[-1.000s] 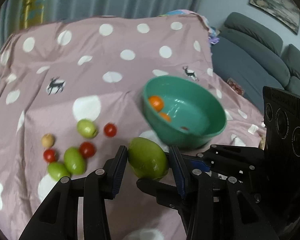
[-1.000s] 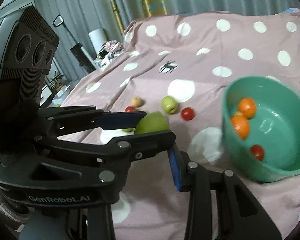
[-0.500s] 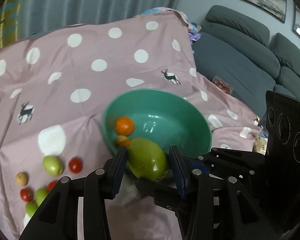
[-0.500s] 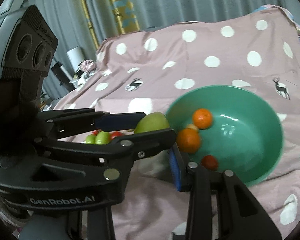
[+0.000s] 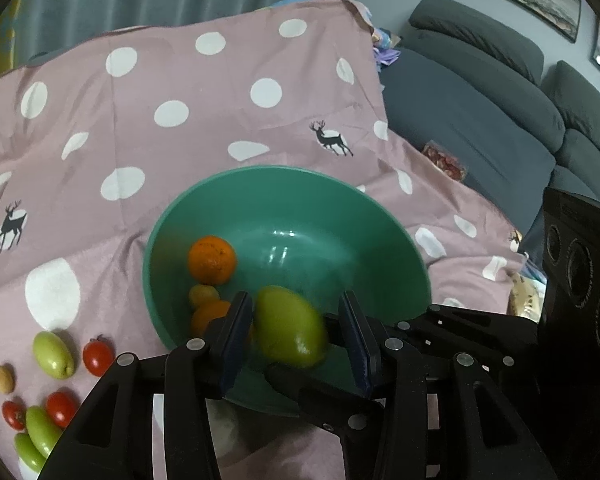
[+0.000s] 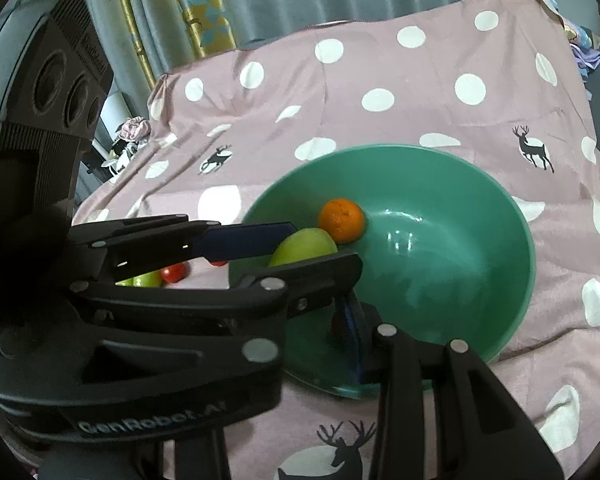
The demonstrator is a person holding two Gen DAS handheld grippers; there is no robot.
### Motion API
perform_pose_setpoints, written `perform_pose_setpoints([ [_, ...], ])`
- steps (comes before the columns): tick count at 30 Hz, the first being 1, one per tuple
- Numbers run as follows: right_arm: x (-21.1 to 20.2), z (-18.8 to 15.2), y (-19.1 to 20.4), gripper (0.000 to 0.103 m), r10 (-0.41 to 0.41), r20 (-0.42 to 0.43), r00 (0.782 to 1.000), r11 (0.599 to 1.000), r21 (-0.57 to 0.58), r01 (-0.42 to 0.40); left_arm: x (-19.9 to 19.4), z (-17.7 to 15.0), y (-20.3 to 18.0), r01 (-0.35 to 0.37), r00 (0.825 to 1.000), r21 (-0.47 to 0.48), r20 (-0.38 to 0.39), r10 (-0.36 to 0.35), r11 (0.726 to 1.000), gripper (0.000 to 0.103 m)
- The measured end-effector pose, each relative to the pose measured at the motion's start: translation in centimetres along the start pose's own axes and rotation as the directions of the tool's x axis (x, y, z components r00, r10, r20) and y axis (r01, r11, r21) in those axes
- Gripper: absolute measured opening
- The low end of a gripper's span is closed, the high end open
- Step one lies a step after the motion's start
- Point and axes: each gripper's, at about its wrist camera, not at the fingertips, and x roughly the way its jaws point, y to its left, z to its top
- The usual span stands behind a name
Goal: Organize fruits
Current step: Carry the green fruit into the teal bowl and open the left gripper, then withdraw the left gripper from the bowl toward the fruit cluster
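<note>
A pink cloth (image 5: 220, 92) with white dots and small deer prints covers the whole work surface, and a grey sofa (image 5: 480, 92) stands just beyond its far right edge in the left wrist view. On the cloth sits a wide green bowl (image 5: 380, 224), the largest of the task's things; it holds an orange (image 5: 212, 259) against its left wall, with a smaller yellowish fruit (image 5: 203, 295) and a second orange (image 5: 210, 316) just below it, partly hidden by the near finger. The left gripper (image 5: 296, 336) reaches over the bowl's near rim with a big green fruit (image 5: 290, 326) between its blue pads; the fruit looks blurred, its left side lies against the left pad while a dark gap shows before the right pad, so I cannot tell whether it is firmly pinched or slipping free. The right gripper (image 6: 324, 272) hangs at the bowl's left rim, its upper finger lying across the cloth and its lower one inside the bowl; the same green fruit shows beyond it, and whether its narrow jaws touch anything I cannot tell. Left of the bowl, loose on the cloth, lie a green oval fruit (image 5: 54, 354), two more green fruits (image 5: 36, 436), three cherry tomatoes (image 5: 98, 356) and a small tan fruit (image 5: 2, 378).
</note>
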Motion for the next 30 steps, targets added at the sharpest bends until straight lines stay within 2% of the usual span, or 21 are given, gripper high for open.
perform_pose_setpoints([
  [2,0.2,-0.2,0.0,0.039,0.003,-0.006,1.0,1.0,0.002,-0.003,0.0,0.0,0.1,-0.012,1.0,-0.002,-0.003,0.012,1.0,0.05],
  [4,0.3,-0.3,-0.1,0.041,-0.005,-0.014,1.0,1.0,-0.001,0.005,-0.1,0.0,0.0,-0.036,0.999,0.002,0.007,0.036,0.999,0.073],
  [6,0.3,-0.4,0.0,0.045,-0.016,-0.014,1.0,1.0,-0.007,0.015,-0.5,-0.1,0.0,-0.058,0.998,0.003,0.027,0.057,0.998,0.081],
  [11,-0.2,-0.3,0.1,0.056,-0.024,-0.003,1.0,1.0,0.001,0.024,-1.8,-0.2,0.3,-0.111,0.992,0.0,0.053,0.11,0.994,0.085],
  [13,-0.6,-0.4,0.1,0.064,-0.03,0.006,1.0,1.0,0.004,0.03,-2.5,-0.3,0.4,-0.155,0.986,0.005,0.068,0.154,0.988,0.094],
  [15,-1.1,-0.5,0.3,0.073,-0.031,0.02,0.999,1.0,0.006,0.031,-3.2,-0.6,0.5,-0.194,0.977,0.005,0.085,0.193,0.981,0.096],
  [18,-1.8,-0.5,0.7,0.079,-0.044,0.039,0.998,0.999,-0.001,0.044,-4.4,-1.1,0.9,-0.231,0.968,-0.01,0.103,0.231,0.973,0.096],
  [24,-3.0,-0.2,1.7,0.087,-0.06,0.065,0.996,0.998,-0.02,0.062,-6.6,-1.8,2.0,-0.322,0.937,-0.046,0.131,0.325,0.946,0.097],
  [27,-3.4,-0.2,2.3,0.095,-0.071,0.074,0.995,0.997,-0.032,0.073,-7.5,-2.3,2.6,-0.346,0.926,-0.078,0.128,0.354,0.935,0.1],
  [30,-3.5,-0.3,2.8,0.096,-0.068,0.073,0.995,0.997,-0.034,0.071,-8.5,-2.8,3.1,-0.361,0.918,-0.106,0.137,0.373,0.927,0.1],
])
